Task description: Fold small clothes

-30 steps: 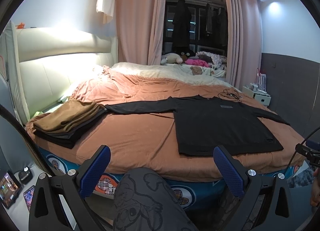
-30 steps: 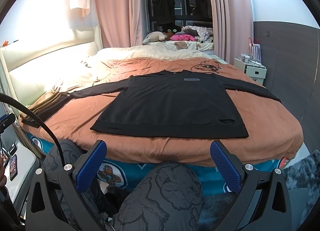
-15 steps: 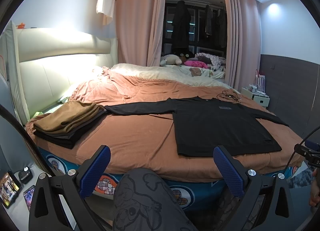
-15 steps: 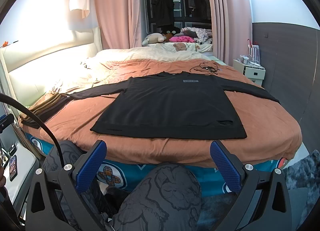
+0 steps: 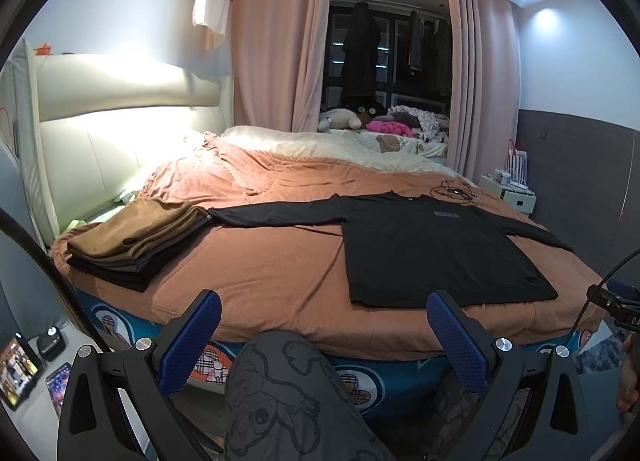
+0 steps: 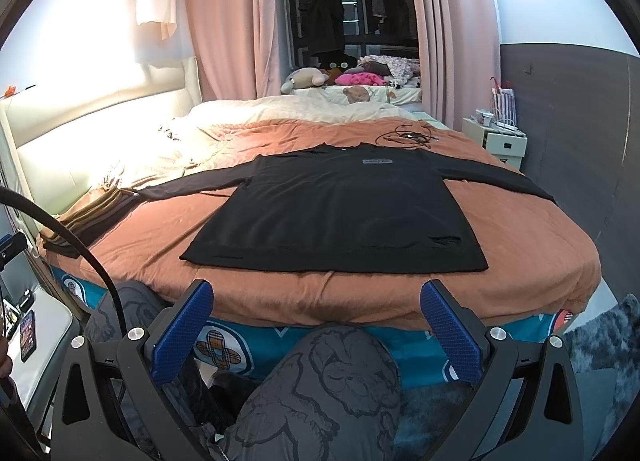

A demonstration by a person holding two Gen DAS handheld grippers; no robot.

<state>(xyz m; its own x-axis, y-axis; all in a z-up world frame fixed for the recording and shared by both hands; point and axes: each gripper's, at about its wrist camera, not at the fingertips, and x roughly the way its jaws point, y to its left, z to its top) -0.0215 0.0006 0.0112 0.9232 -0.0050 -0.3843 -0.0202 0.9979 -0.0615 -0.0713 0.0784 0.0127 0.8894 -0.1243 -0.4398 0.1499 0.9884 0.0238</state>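
A black long-sleeved shirt (image 5: pixel 432 245) lies spread flat on the orange bedspread (image 5: pixel 272 273), sleeves out to both sides; it also shows in the right wrist view (image 6: pixel 340 209). My left gripper (image 5: pixel 320 317) is open and empty, held off the near edge of the bed, left of the shirt's hem. My right gripper (image 6: pixel 316 309) is open and empty, held off the bed edge in front of the shirt's hem. Neither touches the shirt.
A stack of folded brown and dark clothes (image 5: pixel 136 237) sits at the bed's left corner, touching the shirt's left sleeve. A tangled black cable (image 6: pixel 408 136) lies beyond the collar. A white nightstand (image 6: pixel 500 141) stands at the right. My knee (image 6: pixel 340 373) is below the grippers.
Both views have shifted very slightly; the bed and shirt sit a little lower in the frames. The shirt and the stack have not moved.
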